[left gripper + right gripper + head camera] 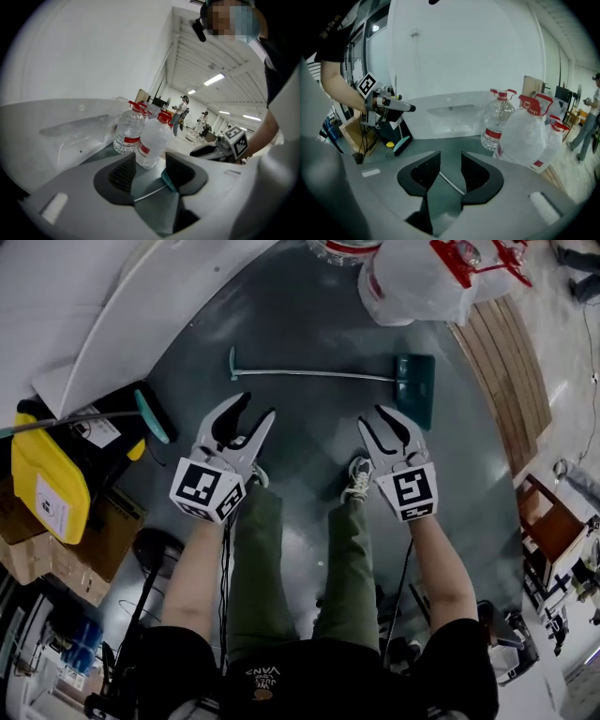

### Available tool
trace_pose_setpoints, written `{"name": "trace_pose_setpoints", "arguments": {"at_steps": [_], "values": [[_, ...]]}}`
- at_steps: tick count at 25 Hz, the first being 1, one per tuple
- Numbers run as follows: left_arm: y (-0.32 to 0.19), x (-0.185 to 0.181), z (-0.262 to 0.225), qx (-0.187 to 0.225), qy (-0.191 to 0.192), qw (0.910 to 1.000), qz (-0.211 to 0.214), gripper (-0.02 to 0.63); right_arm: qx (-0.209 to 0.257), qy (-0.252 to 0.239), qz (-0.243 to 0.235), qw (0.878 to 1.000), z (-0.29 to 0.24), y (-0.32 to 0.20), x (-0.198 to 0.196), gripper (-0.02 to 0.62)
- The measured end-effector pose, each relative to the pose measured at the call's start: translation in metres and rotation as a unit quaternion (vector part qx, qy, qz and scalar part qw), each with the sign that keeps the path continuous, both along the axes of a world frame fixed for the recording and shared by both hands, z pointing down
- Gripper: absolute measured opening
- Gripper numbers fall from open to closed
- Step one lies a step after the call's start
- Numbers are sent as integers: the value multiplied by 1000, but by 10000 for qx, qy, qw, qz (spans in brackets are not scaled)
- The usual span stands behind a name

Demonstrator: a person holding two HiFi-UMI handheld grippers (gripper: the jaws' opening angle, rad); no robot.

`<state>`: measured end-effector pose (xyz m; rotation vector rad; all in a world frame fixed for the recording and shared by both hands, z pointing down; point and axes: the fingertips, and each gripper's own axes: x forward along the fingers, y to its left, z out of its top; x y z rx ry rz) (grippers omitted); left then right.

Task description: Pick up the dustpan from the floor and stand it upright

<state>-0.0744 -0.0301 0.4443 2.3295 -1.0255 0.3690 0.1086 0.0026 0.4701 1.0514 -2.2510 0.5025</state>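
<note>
Reach step: left tool (256, 414) and right tool (375, 422) gape, holding nothing (2 free tools). The dustpan (415, 388) lies flat on the floor (309, 432) ahead. Next, probably clamp its thin handle (319, 374).

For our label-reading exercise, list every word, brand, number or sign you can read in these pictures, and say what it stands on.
"VANS": upside down on the person's black shirt; the smaller print by it is too small to read.
Red bands on the water bottles: blurred, unreadable.
White label on the yellow object: too small to read.
Marker cubes: square patterns, no words.
</note>
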Motion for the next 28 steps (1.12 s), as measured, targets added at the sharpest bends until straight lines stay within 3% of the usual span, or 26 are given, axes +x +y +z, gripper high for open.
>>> {"name": "trace_pose_setpoints", "arguments": {"at_steps": [15, 22, 28], "values": [[1, -19, 199, -413, -309, 9980, -371, 235, -573, 1012, -1296, 9847, 218, -8, 12, 118], [25, -24, 277, -736, -453, 9954, -414, 236, -945, 1505, -1700, 9693, 321, -11, 23, 130], [41, -31, 330, -905, -487, 9934, -510, 238, -1247, 1981, -2208, 9468, 404, -2, 24, 130]]}}
